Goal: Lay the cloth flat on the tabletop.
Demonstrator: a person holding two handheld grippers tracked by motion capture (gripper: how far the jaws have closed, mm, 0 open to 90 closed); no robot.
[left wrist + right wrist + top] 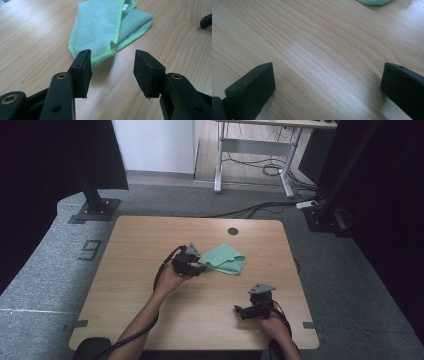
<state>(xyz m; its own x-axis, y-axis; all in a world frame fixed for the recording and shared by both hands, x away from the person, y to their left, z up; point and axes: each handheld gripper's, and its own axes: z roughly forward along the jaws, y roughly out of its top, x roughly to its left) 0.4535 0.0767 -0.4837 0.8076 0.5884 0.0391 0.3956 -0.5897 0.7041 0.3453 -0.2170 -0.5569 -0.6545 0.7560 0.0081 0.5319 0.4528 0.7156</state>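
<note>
Green folded cloth (224, 259) lies mid-table (150, 240), just right of the left gripper (199, 268), whose jaws are spread at its near corner. Right gripper (239, 310), well apart and nearer, gapes over bare wood.

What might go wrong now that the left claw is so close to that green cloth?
The left gripper is open with the folded green cloth just ahead of its jaws. If it closes on one layer alone, the fold may fall open when lifted. Coming in low, a jaw might push the cloth across the smooth table rather than grasp it. The right gripper is open over bare wood, too far off to steady it.
</note>
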